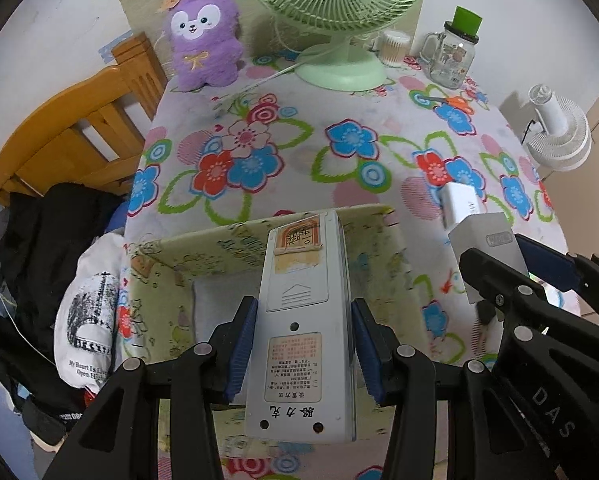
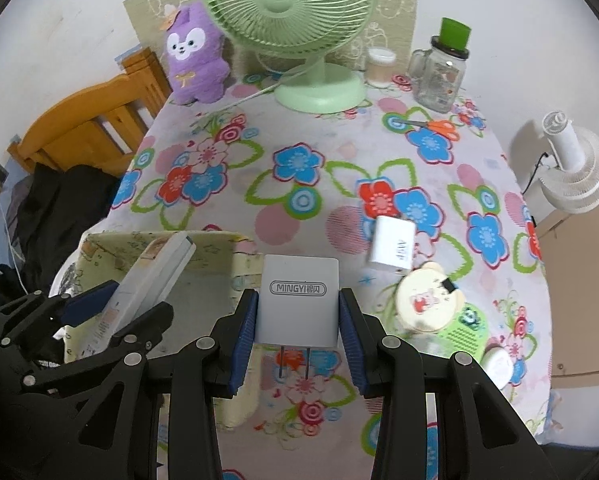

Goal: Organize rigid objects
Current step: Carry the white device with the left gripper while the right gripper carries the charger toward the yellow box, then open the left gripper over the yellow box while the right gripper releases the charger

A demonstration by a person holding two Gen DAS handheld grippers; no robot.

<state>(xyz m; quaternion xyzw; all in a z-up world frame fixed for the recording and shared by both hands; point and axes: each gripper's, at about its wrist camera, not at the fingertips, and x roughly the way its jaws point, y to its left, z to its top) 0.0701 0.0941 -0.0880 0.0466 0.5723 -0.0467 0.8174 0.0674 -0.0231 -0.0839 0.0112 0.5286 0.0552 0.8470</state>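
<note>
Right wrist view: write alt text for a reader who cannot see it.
The right hand-held gripper clamps a white plug charger, prongs toward the camera, above a flowered tablecloth. At left, the left hand-held gripper holds a grey remote control over a pale patterned box. A green fan stands behind.
</note>
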